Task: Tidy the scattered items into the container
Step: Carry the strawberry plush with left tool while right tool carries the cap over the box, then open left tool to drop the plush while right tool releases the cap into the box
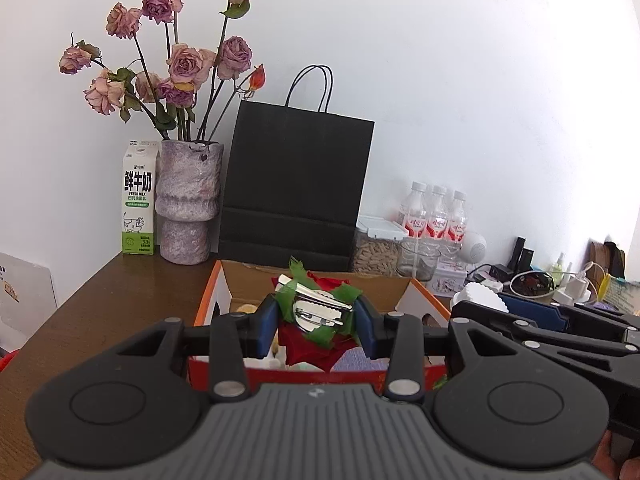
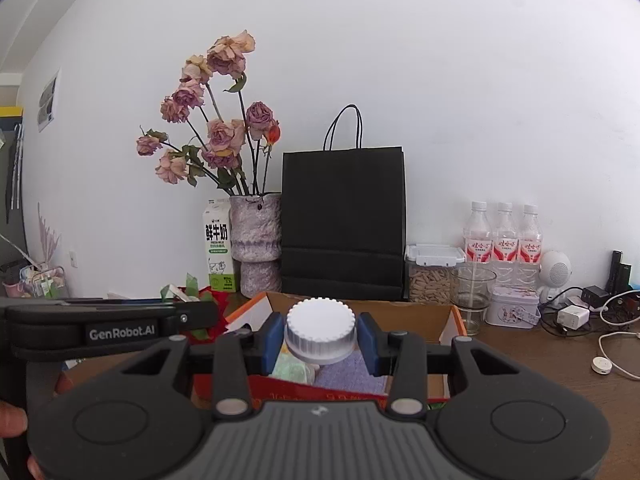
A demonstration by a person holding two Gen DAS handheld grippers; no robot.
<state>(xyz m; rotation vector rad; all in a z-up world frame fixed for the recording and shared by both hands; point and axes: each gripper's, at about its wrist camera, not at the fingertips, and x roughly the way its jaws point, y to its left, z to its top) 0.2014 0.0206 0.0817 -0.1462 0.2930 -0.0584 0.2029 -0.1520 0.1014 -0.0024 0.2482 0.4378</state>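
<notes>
At the far left of the table [image 1: 100,300] one milk carton [image 1: 138,198] is seen against the wall, and just beside it stands one vase [image 1: 188,200] of faded roses; about ten blooms can be counted, though some overlap. One black paper bag [image 1: 296,184] stands behind the open cardboard box [image 1: 316,284].

The left gripper [image 1: 316,320] is held above the box, and its two blue pads [image 1: 267,320] are pinched on one red fabric flower [image 1: 312,350] with green leaves and a metal clip on its back. The flower is caught between the fingers, its red petals hanging below them over the box.

To the right, the right gripper [image 2: 320,338] is likewise held over the box [image 2: 432,320]. One white ribbed cap [image 2: 320,336] is clamped between its two pads [image 2: 276,336], one pad against each side; what lies under the cap is hidden, so it may belong to a bottle.

Further right, one lidded jar of seeds [image 2: 430,276], one glass cup [image 2: 472,294], three water bottles [image 2: 504,236], one small tin [image 2: 514,306] and one round white speaker [image 2: 556,270] are lined along the wall.
</notes>
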